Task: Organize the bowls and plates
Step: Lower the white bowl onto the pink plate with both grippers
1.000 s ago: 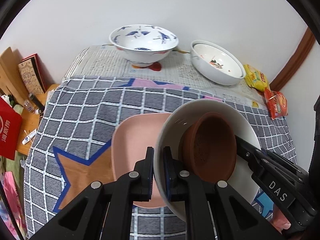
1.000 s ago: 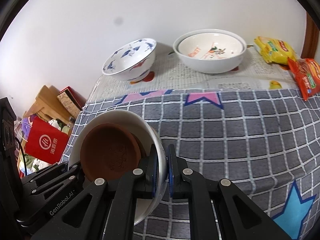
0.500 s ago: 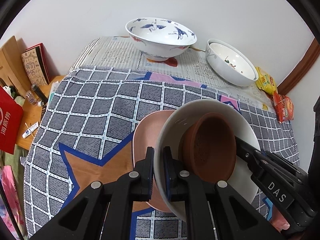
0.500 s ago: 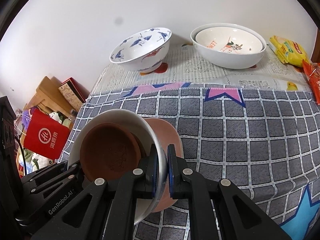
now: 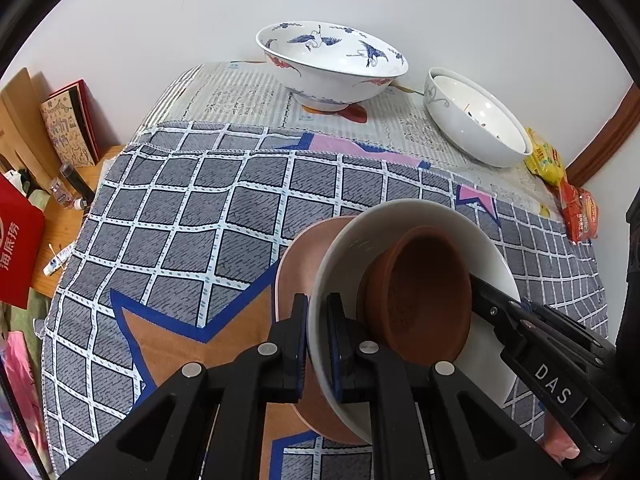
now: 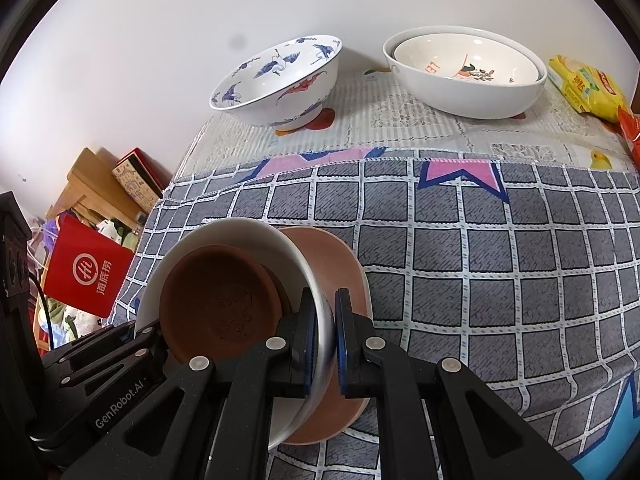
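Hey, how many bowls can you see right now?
5. A brown bowl nested in a white bowl held by both grippers; a crane-pattern bowl at the back; two nested white bowls there, outer and inner. More may be hidden.

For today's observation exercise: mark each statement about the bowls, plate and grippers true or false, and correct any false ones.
1. Both grippers, left gripper and right gripper, clamp the white bowl's rim. True.
2. The brown bowl sits inside the white bowl. True.
3. The pink plate lies on top of the white bowl. False: it is beneath it.
4. The crane-patterned bowl holds a smaller bowl. False: it is empty; the plain white bowl beside it holds one.
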